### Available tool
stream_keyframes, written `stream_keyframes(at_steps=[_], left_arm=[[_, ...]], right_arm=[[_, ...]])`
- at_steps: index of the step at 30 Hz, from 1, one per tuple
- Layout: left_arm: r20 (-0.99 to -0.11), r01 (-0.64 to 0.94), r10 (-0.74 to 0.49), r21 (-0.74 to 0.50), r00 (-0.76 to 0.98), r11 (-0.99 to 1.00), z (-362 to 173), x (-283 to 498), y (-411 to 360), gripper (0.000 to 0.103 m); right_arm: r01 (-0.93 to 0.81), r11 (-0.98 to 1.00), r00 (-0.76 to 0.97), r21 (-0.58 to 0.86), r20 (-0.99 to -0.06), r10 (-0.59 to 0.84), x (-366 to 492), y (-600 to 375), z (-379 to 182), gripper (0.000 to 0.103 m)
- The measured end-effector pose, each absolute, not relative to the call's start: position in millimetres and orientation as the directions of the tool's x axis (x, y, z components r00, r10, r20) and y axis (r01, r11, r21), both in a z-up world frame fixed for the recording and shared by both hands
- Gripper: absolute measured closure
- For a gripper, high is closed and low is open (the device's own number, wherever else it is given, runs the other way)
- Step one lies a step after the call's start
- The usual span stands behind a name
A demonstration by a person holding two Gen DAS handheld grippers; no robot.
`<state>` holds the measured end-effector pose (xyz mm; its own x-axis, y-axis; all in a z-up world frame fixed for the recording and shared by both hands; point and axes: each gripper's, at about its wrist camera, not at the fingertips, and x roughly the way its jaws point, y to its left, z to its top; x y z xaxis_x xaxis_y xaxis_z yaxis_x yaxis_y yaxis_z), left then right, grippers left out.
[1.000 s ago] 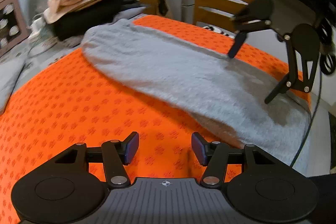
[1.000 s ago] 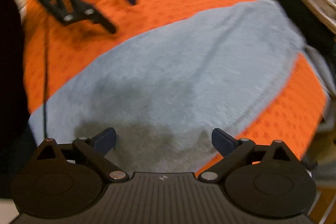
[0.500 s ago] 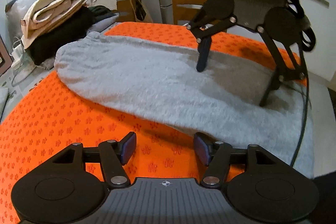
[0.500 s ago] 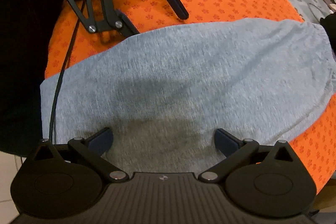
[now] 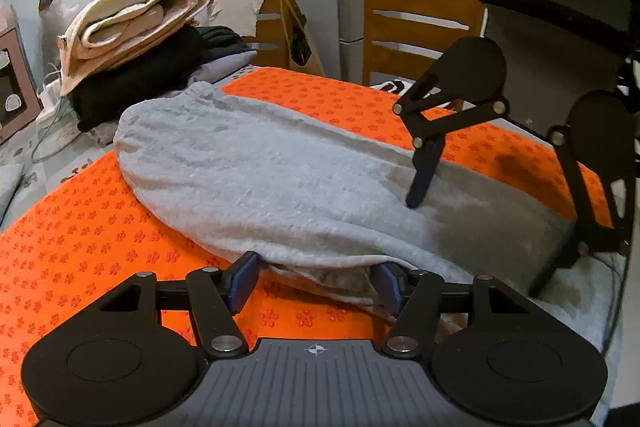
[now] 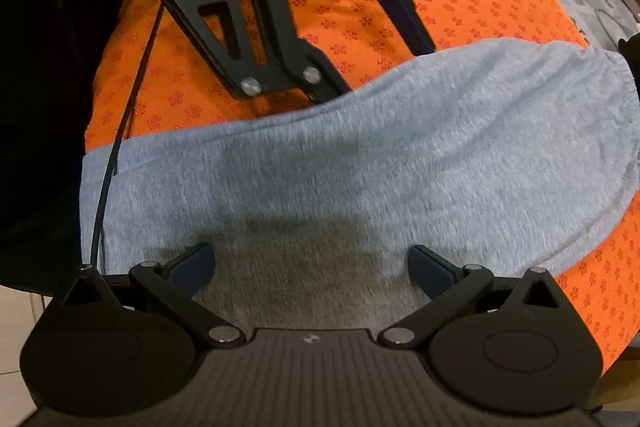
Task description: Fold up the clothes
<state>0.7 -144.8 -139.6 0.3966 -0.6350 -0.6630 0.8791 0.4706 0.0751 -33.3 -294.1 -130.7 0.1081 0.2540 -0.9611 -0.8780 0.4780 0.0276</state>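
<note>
The step in hand looks like taking hold for a fold: the left gripper has its jaws apart around the near hem of the grey garment, pads not yet pressing, while the right gripper hovers spread wide over the cloth's other end, holding nothing. Next, I judge, both must close on the fabric and lift it over evenly — a shallow bite could slip. The garment lies long, flat and fleecy across the orange patterned cover.

A grey garment is spread on an orange cloth printed with darker flowers. Cream and black laundry is stacked behind.
</note>
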Motion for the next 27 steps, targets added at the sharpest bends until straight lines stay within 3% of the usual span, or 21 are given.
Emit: stream_keyframes(at_steps=[4, 13, 27], left_arm=[[-0.659, 0.862, -0.624, 0.074, 0.419, 0.502, -144.7, 9.3, -147.7, 0.033], [-0.643, 0.862, -0.648, 0.037, 0.407, 0.505, -143.6, 15.1, -144.3, 0.033], [-0.667, 0.907, -0.631, 0.179, 0.396, 0.380, -147.0, -28.8, -117.0, 0.032]], right_arm=[[-0.878, 0.477, 0.089, 0.032, -0.969, 0.229, -29.2, -290.3, -129.7, 0.000], [-0.872, 0.488, 0.096, 0.034, -0.967, 0.238, -27.7, -292.1, -126.5, 0.000], [-0.864, 0.502, 0.112, 0.037, -0.958, 0.263, -31.6, -300.2, -124.9, 0.000]])
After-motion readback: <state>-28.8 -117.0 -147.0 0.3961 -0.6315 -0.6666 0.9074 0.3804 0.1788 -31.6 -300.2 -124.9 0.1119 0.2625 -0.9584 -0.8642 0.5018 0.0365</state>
